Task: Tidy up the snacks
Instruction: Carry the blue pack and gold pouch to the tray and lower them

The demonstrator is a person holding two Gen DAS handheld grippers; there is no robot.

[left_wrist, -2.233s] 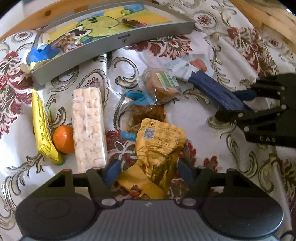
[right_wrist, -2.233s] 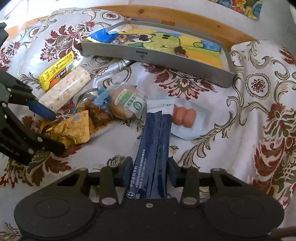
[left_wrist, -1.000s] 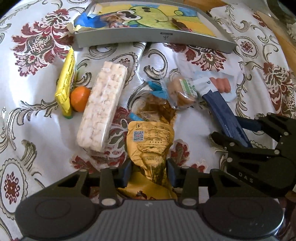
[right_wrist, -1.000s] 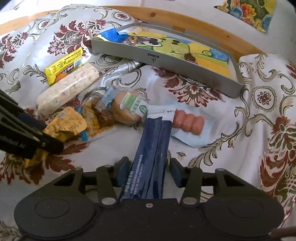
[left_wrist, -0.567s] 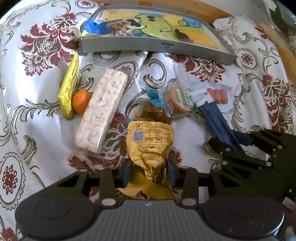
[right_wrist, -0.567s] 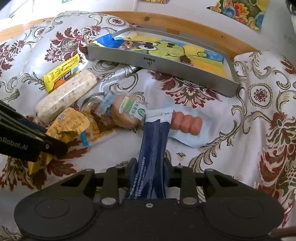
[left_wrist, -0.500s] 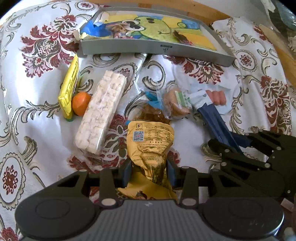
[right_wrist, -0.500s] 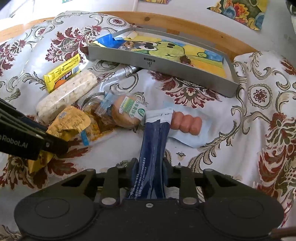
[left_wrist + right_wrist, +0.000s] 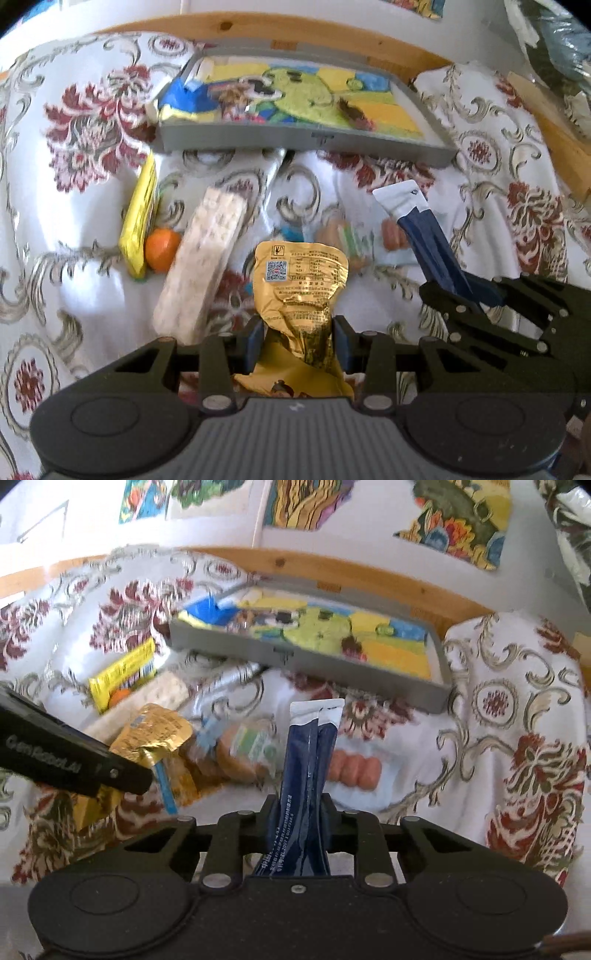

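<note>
Starting at the far left of the left wrist view, a yellow bar lies at the frame's left-centre with an orange touching its lower end, and bare patterned tablecloth fills the room to their left and below. Just right of the orange, a long puffed-rice bar slants up toward the grey tray at the upper centre; a strip of uncovered cloth separates the tray's near wall from the snacks. At bottom centre the left tongs are clenched on the crumpled lower part of a gold foil pouch, which stands up off the cloth. Right of it, blurred, sit a wrapped bun and a sausage pack, close together. At the right edge the right tongs, centred low in their own view, grip a dark blue sachet tight; its white top edge points up toward the tray's near wall without touching it. Beyond the sachet, the right side of the table shows only cloth, with a wooden edge running behind the tray.
</note>
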